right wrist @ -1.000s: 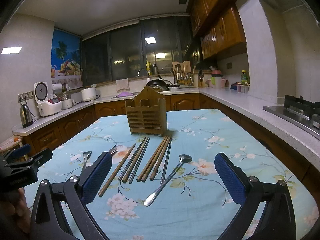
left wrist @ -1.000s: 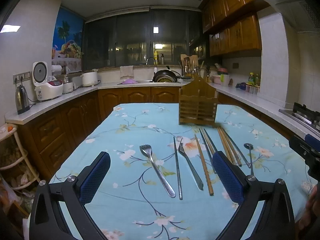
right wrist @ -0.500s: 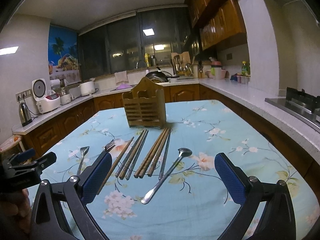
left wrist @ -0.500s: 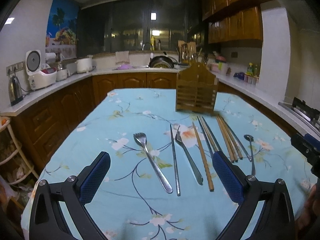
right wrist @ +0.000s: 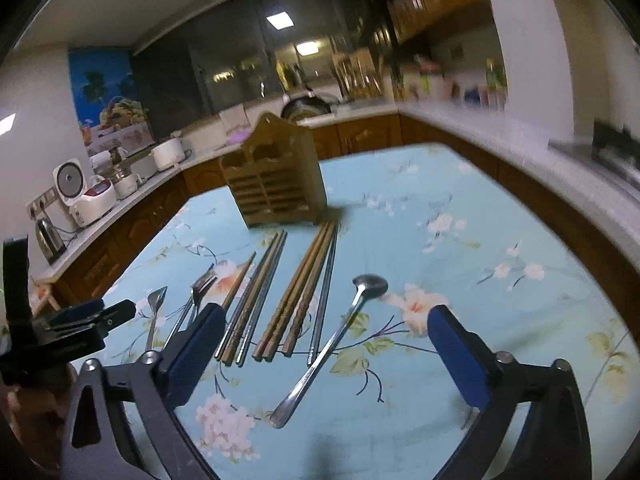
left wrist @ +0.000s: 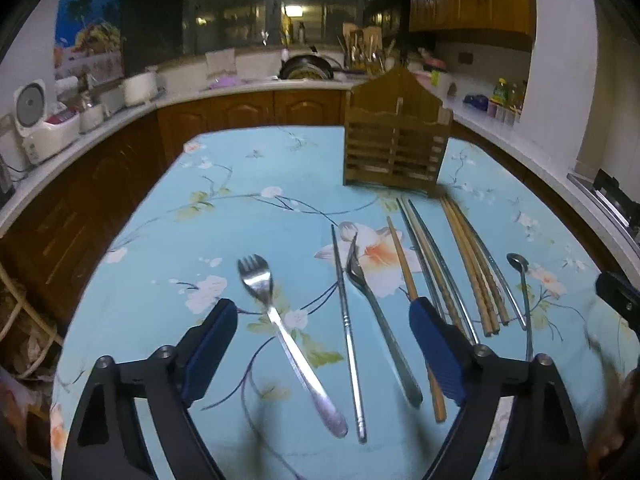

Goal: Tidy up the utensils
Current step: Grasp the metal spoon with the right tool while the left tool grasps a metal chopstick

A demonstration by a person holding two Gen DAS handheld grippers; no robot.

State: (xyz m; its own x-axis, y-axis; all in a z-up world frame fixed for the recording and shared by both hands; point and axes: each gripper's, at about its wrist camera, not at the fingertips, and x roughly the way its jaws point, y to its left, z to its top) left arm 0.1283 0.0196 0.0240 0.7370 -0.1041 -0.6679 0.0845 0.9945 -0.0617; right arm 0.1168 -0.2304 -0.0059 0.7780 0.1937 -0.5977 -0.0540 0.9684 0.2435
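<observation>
A wooden utensil holder (left wrist: 396, 144) stands upright at the far side of the blue floral table (left wrist: 224, 216); it also shows in the right wrist view (right wrist: 276, 184). In front of it lie a steel fork (left wrist: 280, 328), a single metal chopstick (left wrist: 348, 332), a second fork (left wrist: 380, 320), several wooden and metal chopsticks (left wrist: 472, 264) and a long steel spoon (right wrist: 332, 344). My left gripper (left wrist: 320, 344) is open and empty, low over the fork handles. My right gripper (right wrist: 324, 352) is open and empty, low over the spoon.
Wooden cabinets and a counter with a rice cooker (left wrist: 40, 128), a kettle (right wrist: 50, 236) and pots run around the table. A stove (right wrist: 616, 152) is on the right. The left gripper shows in the right wrist view (right wrist: 92, 316) at left.
Both grippers have dropped lower and moved forward toward the utensils. The right one has tilted and swung over the spoon. Nothing on the table has moved.
</observation>
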